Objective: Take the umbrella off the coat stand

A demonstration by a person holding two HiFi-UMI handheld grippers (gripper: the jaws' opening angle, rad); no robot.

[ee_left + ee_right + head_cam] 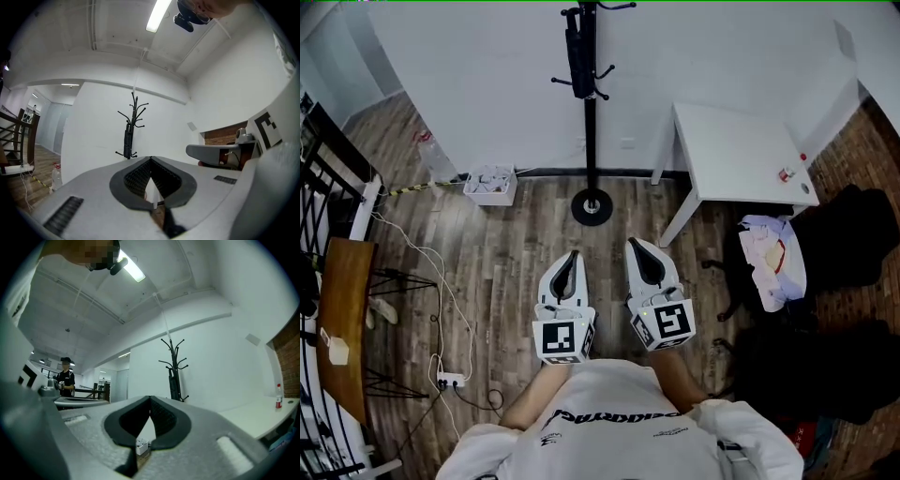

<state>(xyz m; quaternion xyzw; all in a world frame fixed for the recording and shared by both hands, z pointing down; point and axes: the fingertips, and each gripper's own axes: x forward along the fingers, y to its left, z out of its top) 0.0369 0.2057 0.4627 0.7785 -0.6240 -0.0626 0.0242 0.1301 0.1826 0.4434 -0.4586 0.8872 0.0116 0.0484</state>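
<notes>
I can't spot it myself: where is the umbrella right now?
In the head view the black umbrella hangs folded on the coat stand at top centre, to the left of the white table.

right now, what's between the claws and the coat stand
Only bare floor between the left claw, the right claw and the coat stand, in the head view.

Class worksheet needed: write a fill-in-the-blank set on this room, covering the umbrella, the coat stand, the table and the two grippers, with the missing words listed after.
1. The umbrella hangs on the coat stand, which stands on the wooden ____.
2. In the head view, the white table is to the coat stand's ____.
3. The left gripper and the right gripper both have their jaws ____, with nothing held.

Missing words: floor; right; shut.
</notes>
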